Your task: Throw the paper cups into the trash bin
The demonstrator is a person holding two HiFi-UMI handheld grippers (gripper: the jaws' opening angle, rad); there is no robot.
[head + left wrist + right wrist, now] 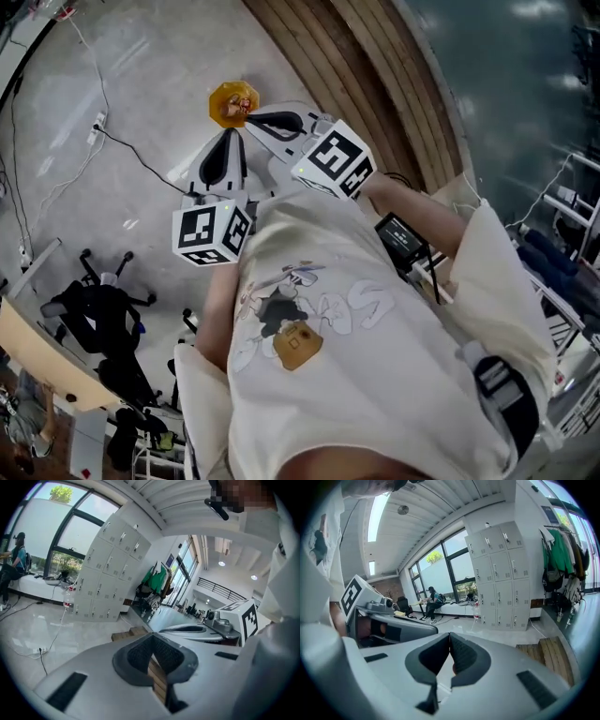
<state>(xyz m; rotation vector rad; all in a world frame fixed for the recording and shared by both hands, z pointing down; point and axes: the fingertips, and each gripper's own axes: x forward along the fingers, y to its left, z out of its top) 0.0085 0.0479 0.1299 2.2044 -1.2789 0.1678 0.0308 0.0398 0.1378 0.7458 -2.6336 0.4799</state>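
Pale polished floor (131, 66) runs beside a wooden step (366, 66). By that step, the left gripper (228, 141) and right gripper (253, 120) are both clenched on nothing. An orange thing (232, 103), perhaps a paper cup, lies just beyond them. No bin shows, so the throwing seems unstarted.

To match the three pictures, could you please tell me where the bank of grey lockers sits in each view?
Head view: not in it.
Left gripper view: lockers upper left of centre.
Right gripper view: lockers upper right.
Shared landmark: the wooden steps.

text: none legible | shirt (403, 319) print: too distorted to read
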